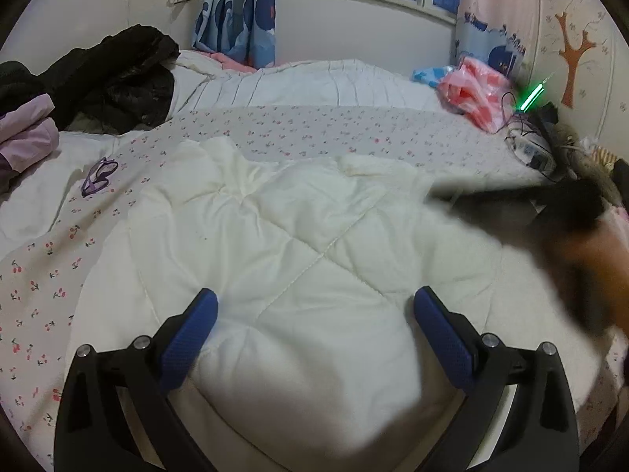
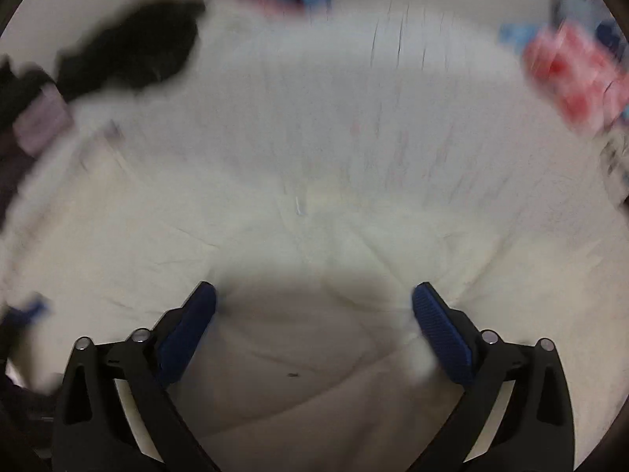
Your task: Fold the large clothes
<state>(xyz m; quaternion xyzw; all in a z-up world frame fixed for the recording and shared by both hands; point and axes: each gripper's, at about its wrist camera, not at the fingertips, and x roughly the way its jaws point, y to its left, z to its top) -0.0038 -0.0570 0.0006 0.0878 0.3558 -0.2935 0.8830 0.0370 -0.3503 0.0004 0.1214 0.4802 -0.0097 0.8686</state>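
The left gripper (image 1: 315, 306) is held low over the white quilted garment (image 1: 298, 244), jaws spread wide and empty. The right gripper (image 2: 313, 301) is likewise wide apart, holding nothing, above the same garment (image 2: 314, 236). The garment lies spread on the bed (image 1: 47, 275). The right wrist view is motion-blurred; a dark blurred shape (image 1: 550, 212) crosses the left view's right edge.
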